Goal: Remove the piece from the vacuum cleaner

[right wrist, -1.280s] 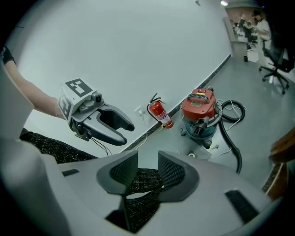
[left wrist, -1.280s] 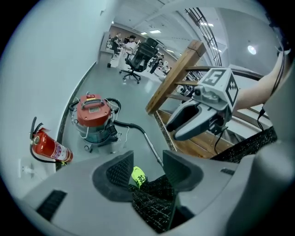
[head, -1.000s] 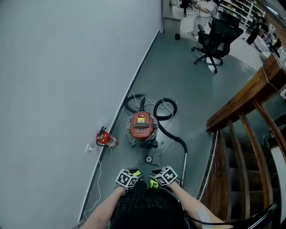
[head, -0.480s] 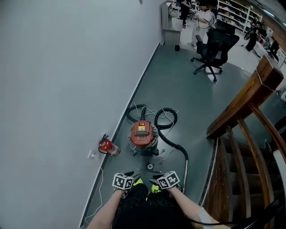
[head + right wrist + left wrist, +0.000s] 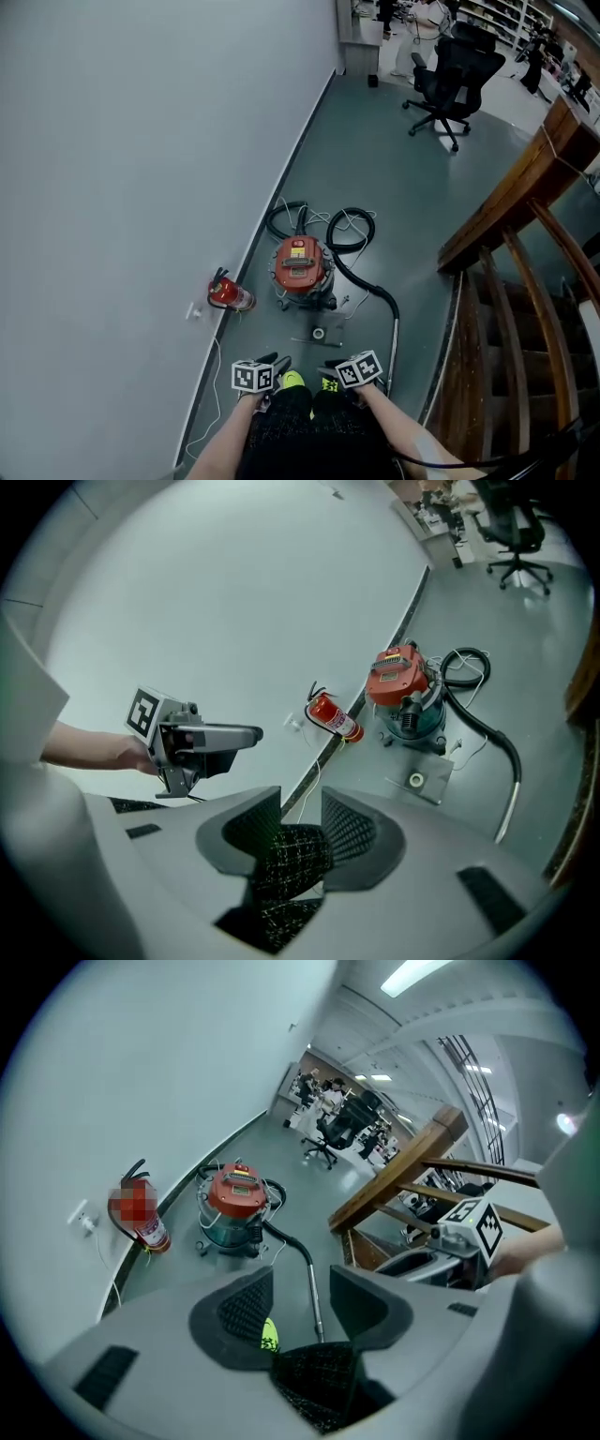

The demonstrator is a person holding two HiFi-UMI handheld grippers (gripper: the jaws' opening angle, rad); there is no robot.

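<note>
The vacuum cleaner (image 5: 300, 267), a round canister with a red top, stands on the grey floor by the wall. Its black hose (image 5: 352, 234) loops behind it and runs to a metal wand (image 5: 392, 342) lying on the floor. A small flat plate with a ring (image 5: 319, 335) lies in front of the canister. My left gripper (image 5: 275, 361) and right gripper (image 5: 330, 367) hang side by side above my dark-clad knees, well short of the vacuum. In the left gripper view the left gripper (image 5: 300, 1302) is open, with nothing between its jaws. The right gripper (image 5: 302, 822) is likewise open.
A red fire extinguisher (image 5: 228, 295) stands against the white wall (image 5: 141, 141), beside a socket and cable (image 5: 194, 311). A wooden stair railing (image 5: 511, 216) rises on the right. A black office chair (image 5: 450, 84) stands farther down the floor.
Both grippers have rolled a little and the left one has shifted slightly left. The head view has tilted. The vacuum and its parts lie where they were.
</note>
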